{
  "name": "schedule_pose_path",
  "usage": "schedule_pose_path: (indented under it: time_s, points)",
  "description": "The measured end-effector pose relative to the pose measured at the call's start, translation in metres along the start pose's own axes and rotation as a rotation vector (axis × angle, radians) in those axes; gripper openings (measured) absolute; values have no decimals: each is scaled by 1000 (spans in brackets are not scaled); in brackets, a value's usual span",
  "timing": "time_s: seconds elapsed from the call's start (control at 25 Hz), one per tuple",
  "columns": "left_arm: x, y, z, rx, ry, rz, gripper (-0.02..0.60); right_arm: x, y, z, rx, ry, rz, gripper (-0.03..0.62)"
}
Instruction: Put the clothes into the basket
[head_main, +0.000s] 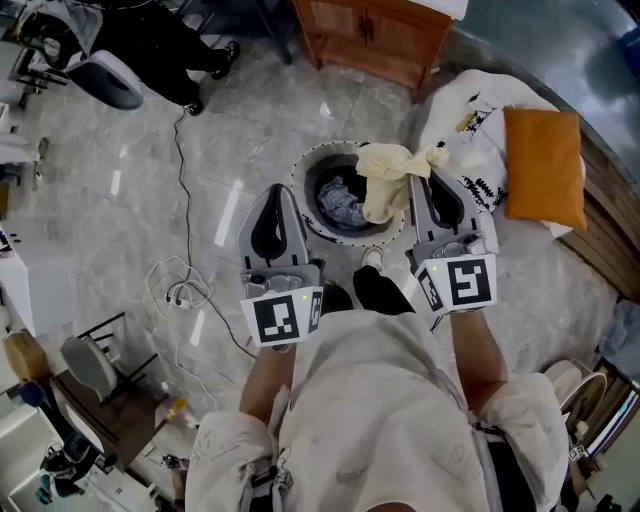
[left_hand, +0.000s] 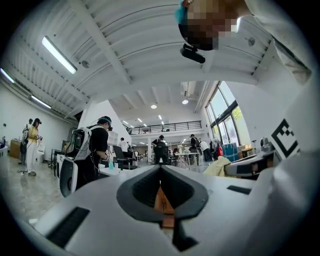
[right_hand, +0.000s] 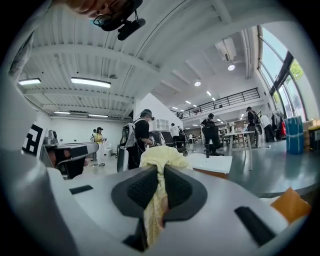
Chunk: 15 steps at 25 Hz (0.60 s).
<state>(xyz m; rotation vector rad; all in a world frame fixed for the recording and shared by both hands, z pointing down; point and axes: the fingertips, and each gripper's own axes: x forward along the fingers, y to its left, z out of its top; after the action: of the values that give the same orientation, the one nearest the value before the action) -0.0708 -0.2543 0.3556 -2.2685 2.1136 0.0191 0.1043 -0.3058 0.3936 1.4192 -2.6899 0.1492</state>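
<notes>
A round basket (head_main: 305, 215) stands on the floor in front of me, with a bluish garment (head_main: 341, 205) lying inside. My right gripper (head_main: 421, 176) is shut on a pale yellow garment (head_main: 388, 178), which hangs over the basket's right rim. In the right gripper view the yellow cloth (right_hand: 161, 157) is pinched between the dark pads and bunches beyond the right gripper (right_hand: 160, 169). My left gripper (head_main: 284, 192) is held level at the basket's left side. In its own view the left gripper (left_hand: 161, 168) has its jaws together with nothing between them.
To the right is a seat with a white patterned cloth (head_main: 470, 130) and an orange cushion (head_main: 543, 165). A wooden cabinet (head_main: 370, 35) stands beyond the basket. White cables (head_main: 180, 290) lie on the floor at left. My shoes (head_main: 365, 290) are just short of the basket.
</notes>
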Motion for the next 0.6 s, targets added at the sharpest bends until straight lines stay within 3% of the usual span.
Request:
schedule_pose_path:
  time_s: [0.2, 0.6]
  points:
    - [13, -2, -23, -5, 24, 32, 5, 22, -12, -29, 10, 58, 29, 17]
    - [33, 26, -70, -26, 69, 48, 3, 64, 3, -104, 10, 202, 50, 17]
